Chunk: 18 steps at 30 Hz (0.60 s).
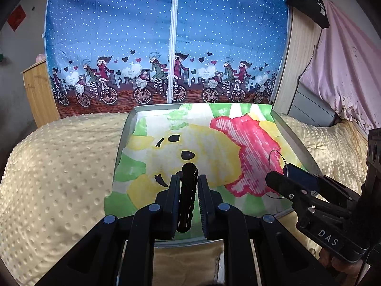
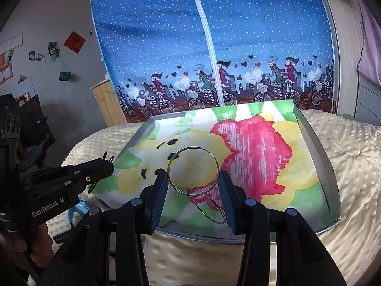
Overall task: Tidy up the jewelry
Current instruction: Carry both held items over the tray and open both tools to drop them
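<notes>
A metal tray (image 1: 123, 138) lined with a painted paper of yellow, pink and green lies on a cream blanket. My left gripper (image 1: 188, 186) is shut on a black beaded bracelet (image 1: 188, 190) and holds it above the tray's near half. My right gripper (image 2: 193, 178) holds a thin silver hoop (image 2: 215, 164) between its fingers over the tray (image 2: 331, 166); a second thin hoop (image 2: 209, 205) hangs below it. In the left wrist view the right gripper (image 1: 282, 176) is at the tray's right side with the hoop (image 1: 270, 157). The left gripper (image 2: 107, 166) shows at the left in the right wrist view.
The cream dotted blanket (image 1: 59, 178) covers the bed around the tray. A blue fabric wardrobe with a bicycle print (image 1: 166, 47) stands behind. A wooden cabinet (image 1: 38, 90) is at the far left. A light blue object (image 2: 78, 208) lies left of the tray.
</notes>
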Available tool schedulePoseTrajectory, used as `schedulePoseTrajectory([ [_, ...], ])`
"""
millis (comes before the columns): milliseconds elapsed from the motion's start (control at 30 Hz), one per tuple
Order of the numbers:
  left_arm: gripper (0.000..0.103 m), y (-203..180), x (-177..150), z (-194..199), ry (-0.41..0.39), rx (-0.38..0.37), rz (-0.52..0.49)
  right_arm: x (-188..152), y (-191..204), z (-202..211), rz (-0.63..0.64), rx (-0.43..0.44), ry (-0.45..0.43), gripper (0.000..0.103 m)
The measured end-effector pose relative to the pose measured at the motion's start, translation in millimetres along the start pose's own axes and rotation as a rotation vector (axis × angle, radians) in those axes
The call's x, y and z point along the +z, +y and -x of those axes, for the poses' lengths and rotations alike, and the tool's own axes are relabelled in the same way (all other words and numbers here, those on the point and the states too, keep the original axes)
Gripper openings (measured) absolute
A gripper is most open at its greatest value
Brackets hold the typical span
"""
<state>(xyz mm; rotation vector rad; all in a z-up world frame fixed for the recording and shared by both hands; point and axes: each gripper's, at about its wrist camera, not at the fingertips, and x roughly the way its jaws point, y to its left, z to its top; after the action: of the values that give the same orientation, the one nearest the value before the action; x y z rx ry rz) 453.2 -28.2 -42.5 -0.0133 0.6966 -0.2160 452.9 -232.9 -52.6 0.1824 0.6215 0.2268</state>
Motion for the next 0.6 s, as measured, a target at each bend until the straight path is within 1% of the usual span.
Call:
schedulePoseTrajectory([
  [133,0.015,0,-7,-22,0.031,0.013,-0.009,-5,-9,-18,-0.02,-0.03,0.043,0.039],
  [333,0.015,11,-14,-44,0.09,-0.023,0.045,-9,-14,-36,-0.011,-0.059,0.095,0.039],
  [433,0.015,16,-18,-49,0.115,-0.03,0.072,-9,-15,-40,-0.013,-0.069,0.115,0.04],
  [533,0.015,16,-20,-47,0.112,-0.018,0.074,-11,-14,-40,-0.01,-0.073,0.128,0.04],
  [567,0.016,16,-20,-46,0.114,-0.019,0.071,-11,-14,-39,-0.009,-0.077,0.13,0.041],
  [600,0.023,15,-20,-45,0.12,-0.02,0.066,-12,-14,-37,-0.009,-0.081,0.128,0.047],
])
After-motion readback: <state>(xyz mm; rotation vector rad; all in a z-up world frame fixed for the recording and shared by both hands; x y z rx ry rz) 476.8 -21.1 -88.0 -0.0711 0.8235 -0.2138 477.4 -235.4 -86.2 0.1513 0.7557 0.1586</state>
